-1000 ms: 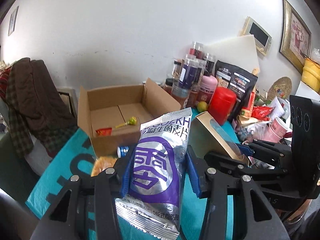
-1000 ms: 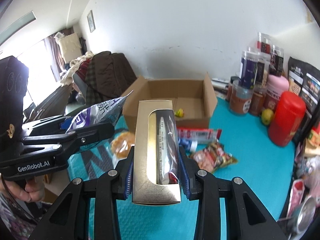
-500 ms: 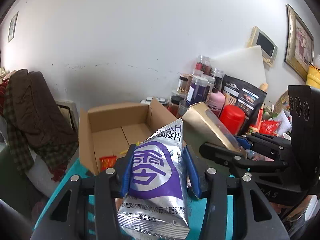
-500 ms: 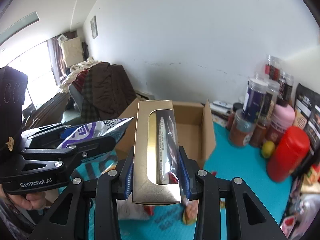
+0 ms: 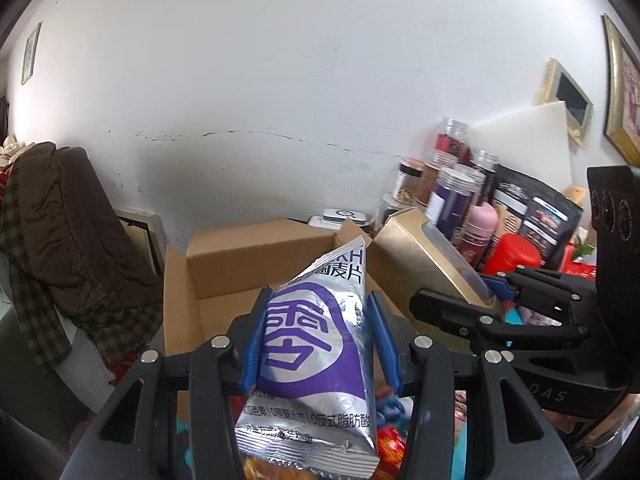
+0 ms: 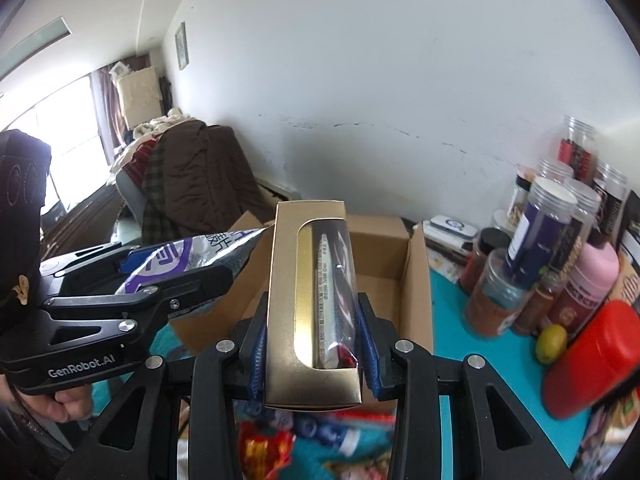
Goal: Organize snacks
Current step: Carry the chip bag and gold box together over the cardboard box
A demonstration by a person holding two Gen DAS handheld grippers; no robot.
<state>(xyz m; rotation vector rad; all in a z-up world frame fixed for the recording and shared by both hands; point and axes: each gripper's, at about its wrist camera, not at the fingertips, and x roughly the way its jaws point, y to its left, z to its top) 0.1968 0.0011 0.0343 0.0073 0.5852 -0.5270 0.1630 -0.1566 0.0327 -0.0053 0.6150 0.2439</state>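
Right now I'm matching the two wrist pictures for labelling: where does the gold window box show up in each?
Left wrist view: the gold window box sits right of centre, tilted, clamped in the right claw that enters from the right.
Right wrist view: the box stands upright at centre, between that claw's blue pads.
Shared landmark: the open cardboard box behind it in both.

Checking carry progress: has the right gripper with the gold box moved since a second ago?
Yes. The right gripper, holding the gold box, has moved toward the cardboard box, which now looms closer behind it.
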